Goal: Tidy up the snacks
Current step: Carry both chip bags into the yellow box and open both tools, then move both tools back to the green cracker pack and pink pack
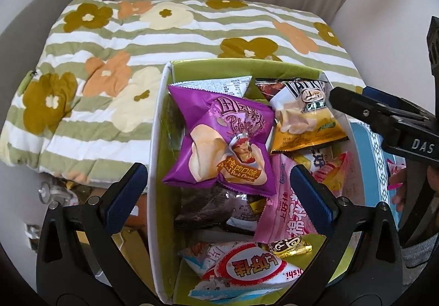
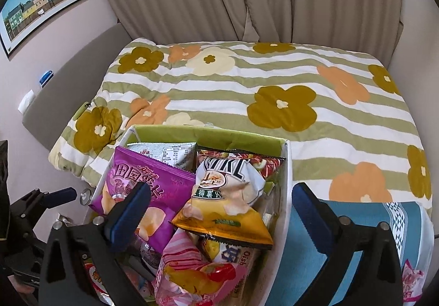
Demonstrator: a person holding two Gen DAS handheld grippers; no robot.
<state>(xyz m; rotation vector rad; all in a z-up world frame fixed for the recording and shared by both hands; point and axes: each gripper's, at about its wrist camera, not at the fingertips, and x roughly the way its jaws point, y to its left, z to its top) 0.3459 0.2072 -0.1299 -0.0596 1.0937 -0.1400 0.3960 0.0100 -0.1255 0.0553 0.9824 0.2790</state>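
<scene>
A white box with a green lining (image 1: 153, 141) (image 2: 285, 182) stands at the bed's near edge, packed with snack bags. On top lie a purple potato chip bag (image 1: 219, 146) (image 2: 148, 185) and a yellow chip bag (image 1: 304, 119) (image 2: 227, 207). Below them are pink bags (image 1: 285, 212) (image 2: 192, 270), a dark packet (image 1: 208, 209) and a red-and-white cracker bag (image 1: 247, 273). My left gripper (image 1: 219, 196) hovers open and empty over the box. My right gripper (image 2: 219, 212) is open and empty above the box; it also shows in the left wrist view (image 1: 384, 119).
A quilt with green stripes and flowers (image 1: 137, 39) (image 2: 274, 86) covers the bed behind the box. A blue patterned cloth (image 2: 356, 223) (image 1: 370, 157) lies right of the box, with a pink packet (image 2: 414, 284) at its far right. Curtains hang behind. Clutter sits on the floor left (image 1: 63, 193).
</scene>
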